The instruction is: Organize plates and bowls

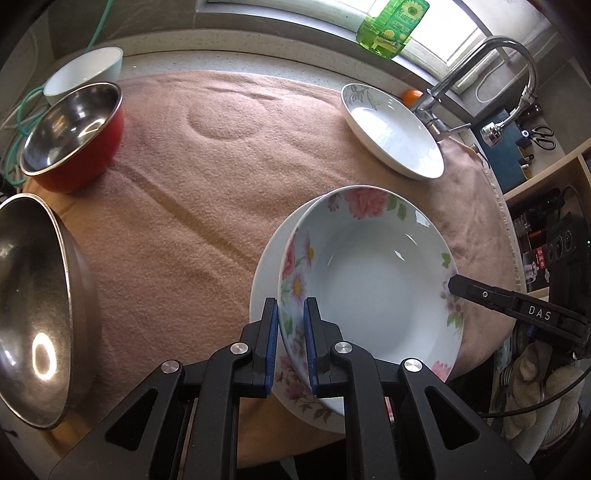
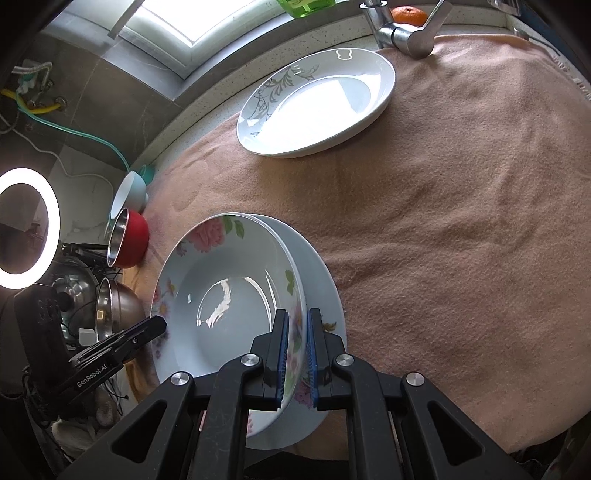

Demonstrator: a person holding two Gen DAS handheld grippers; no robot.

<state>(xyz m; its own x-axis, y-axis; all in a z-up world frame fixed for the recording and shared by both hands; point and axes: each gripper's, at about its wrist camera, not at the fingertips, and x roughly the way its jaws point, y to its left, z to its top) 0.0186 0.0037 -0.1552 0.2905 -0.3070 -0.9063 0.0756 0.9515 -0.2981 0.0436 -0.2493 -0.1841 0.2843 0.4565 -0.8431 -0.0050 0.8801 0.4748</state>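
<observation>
A floral-rimmed deep plate (image 1: pixel 373 280) sits on top of a second floral plate (image 1: pixel 264 273) on the pink cloth. My left gripper (image 1: pixel 290 314) is shut on the top plate's near-left rim. My right gripper (image 2: pixel 294 325) is shut on the same plate's opposite rim (image 2: pixel 221 295); its finger shows in the left wrist view (image 1: pixel 480 293). A white plate with grey leaf print (image 1: pixel 391 129) (image 2: pixel 317 99) lies at the far side near the faucet. A red bowl with steel inside (image 1: pixel 70 136) (image 2: pixel 127 240), a pale bowl (image 1: pixel 85 74) (image 2: pixel 129 192) and a steel bowl (image 1: pixel 37 306) (image 2: pixel 114 310) stand at the left.
A pink cloth (image 1: pixel 207 206) (image 2: pixel 461 221) covers the counter. A chrome faucet (image 1: pixel 480 70) (image 2: pixel 402 26), an orange (image 2: pixel 408 14) and a green bottle (image 1: pixel 395 26) stand at the back. A ring light (image 2: pixel 22 225) and hoses are at the left. Shelves (image 1: pixel 546 229) are at the right.
</observation>
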